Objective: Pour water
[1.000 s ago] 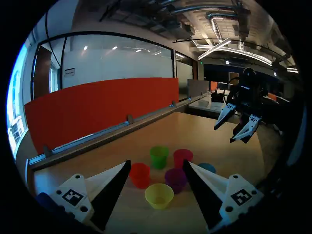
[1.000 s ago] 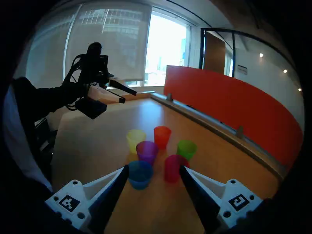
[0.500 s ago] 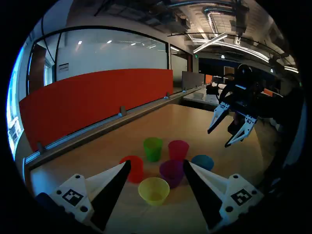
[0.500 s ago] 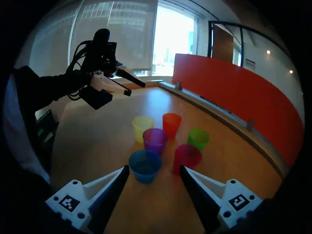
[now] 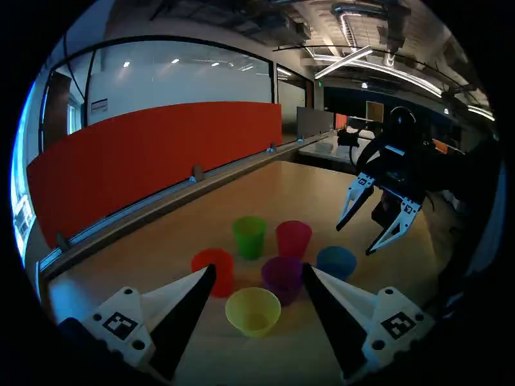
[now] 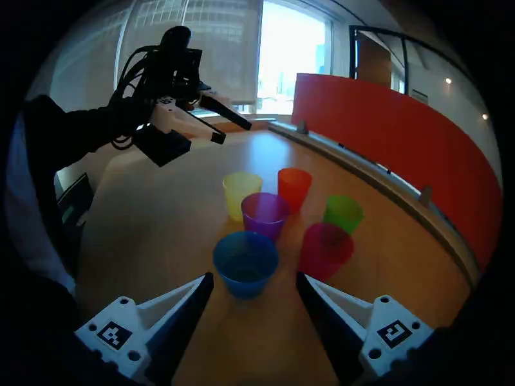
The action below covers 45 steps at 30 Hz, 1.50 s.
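Several small plastic cups stand clustered on a wooden table (image 5: 302, 193). From the left gripper view the yellow cup (image 5: 253, 311) is nearest, then the orange cup (image 5: 214, 271), purple cup (image 5: 283, 280), green cup (image 5: 249, 236), pink cup (image 5: 293, 238) and blue cup (image 5: 336, 262). My left gripper (image 5: 257, 267) is open and empty, just short of the yellow cup. In the right gripper view my right gripper (image 6: 253, 275) is open and empty, with the blue cup (image 6: 245, 264) right in front of its fingertips. Behind it stand the purple cup (image 6: 264, 215) and pink cup (image 6: 324, 249).
A red partition (image 5: 148, 148) with a metal rail runs along the table's far edge. The right gripper (image 5: 354, 240) hangs above the blue cup's side. The left gripper (image 6: 236, 133), held by a dark sleeve (image 6: 58, 141), hovers beyond the yellow cup (image 6: 241, 195).
Both grippers have come closer to the cups. The right gripper has moved down towards the blue cup, which now looks larger between its fingers. The cups have not moved.
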{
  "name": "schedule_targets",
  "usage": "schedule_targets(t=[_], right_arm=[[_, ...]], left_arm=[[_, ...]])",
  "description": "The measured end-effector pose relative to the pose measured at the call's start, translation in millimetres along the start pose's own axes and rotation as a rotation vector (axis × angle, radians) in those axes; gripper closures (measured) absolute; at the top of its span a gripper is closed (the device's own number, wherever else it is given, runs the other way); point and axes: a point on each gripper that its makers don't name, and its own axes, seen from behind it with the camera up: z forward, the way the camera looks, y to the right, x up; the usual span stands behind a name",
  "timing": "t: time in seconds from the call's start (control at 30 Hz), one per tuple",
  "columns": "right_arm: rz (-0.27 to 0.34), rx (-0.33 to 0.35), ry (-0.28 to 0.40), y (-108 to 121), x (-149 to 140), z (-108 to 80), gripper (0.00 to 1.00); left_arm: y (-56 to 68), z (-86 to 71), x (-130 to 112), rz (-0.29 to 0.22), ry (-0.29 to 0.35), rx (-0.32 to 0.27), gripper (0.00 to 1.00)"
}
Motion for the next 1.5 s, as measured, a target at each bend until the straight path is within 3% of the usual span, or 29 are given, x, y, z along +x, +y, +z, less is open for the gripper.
schedule_targets(t=[0.87,1.33,1.5], right_arm=[[-0.008,0.055,-0.017,-8.9,-9.0,56.9,0.01],[-0.009,0.072,-0.013,-11.6,-7.9,70.4,0.01],[-0.015,0.077,-0.016,-12.6,-10.5,71.4,0.08]], left_arm=[[-2.3,34.1,2.3,0.010,-0.024,-0.029,0.01],[-6.0,42.1,3.3,0.011,-0.025,-0.032,0.01],[-5.2,44.7,3.2,0.013,-0.028,-0.035,0.01]])
